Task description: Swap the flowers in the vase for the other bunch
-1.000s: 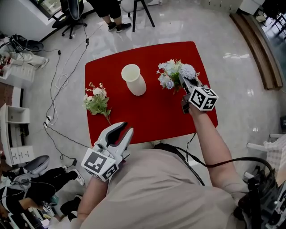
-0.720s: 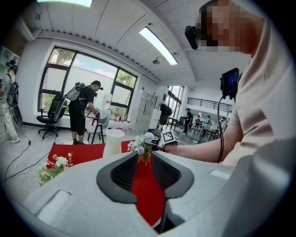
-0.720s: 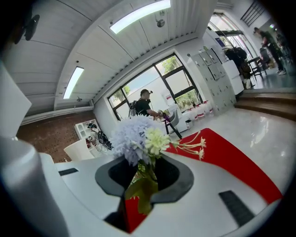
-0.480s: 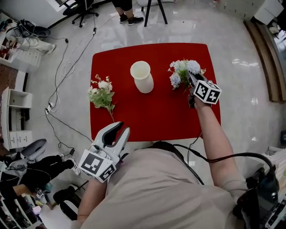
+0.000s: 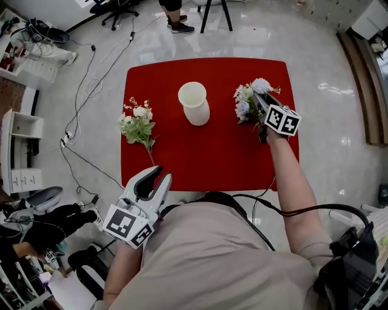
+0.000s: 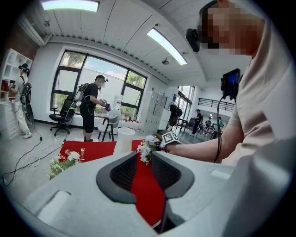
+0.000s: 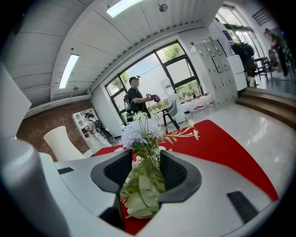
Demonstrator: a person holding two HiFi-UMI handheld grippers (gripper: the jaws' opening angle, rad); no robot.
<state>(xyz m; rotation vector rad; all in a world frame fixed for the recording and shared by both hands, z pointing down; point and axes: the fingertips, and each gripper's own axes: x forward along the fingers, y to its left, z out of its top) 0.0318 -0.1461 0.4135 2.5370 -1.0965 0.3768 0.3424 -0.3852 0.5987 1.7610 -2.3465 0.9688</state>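
An empty white vase (image 5: 194,103) stands upright at the middle back of the red table (image 5: 200,154). A white-and-green bunch (image 5: 137,124) lies on the table's left side. The blue-and-white bunch (image 5: 248,100) is low over the right side, its stems and leaves (image 7: 144,178) between the jaws of my right gripper (image 5: 260,104). Those jaws are opening, and the foliage sits loosely in the gap. My left gripper (image 5: 159,177) hovers open at the table's front-left edge with nothing between its fingers.
Cables (image 5: 85,97) trail over the floor left of the table. A stool (image 5: 213,12) and a person's feet (image 5: 176,7) are behind it, a white shelf unit (image 5: 18,151) at far left. A person stands by the windows (image 6: 92,106).
My right gripper came down toward the table's right side with the blue bunch, and its jaws spread wider. My left gripper drifted a little to the left.
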